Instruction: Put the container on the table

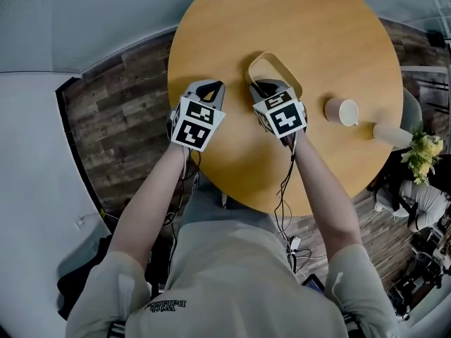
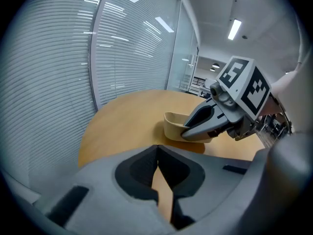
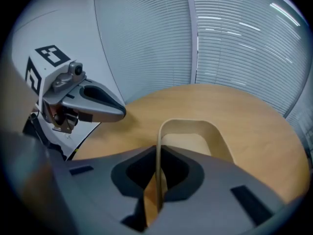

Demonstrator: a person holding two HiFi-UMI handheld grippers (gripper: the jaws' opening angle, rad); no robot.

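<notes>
A round wooden table (image 1: pixel 317 20) stands on plank flooring (image 1: pixel 120 111), with slatted blinds (image 2: pixel 132 48) beyond its far edge. The beige container (image 1: pixel 262 63) lies near the table's middle, low against the top. The right gripper (image 1: pixel 266 89) has its jaws clamped on the container's near wall. The left gripper (image 1: pixel 211 87) hovers just left of it, jaws nearly together with nothing between them. A cup (image 1: pixel 342 111) sits right of the container, then a white vase (image 1: pixel 392 134) with flowers (image 1: pixel 425 146) at the right edge. Bare wood spreads far and left.
</notes>
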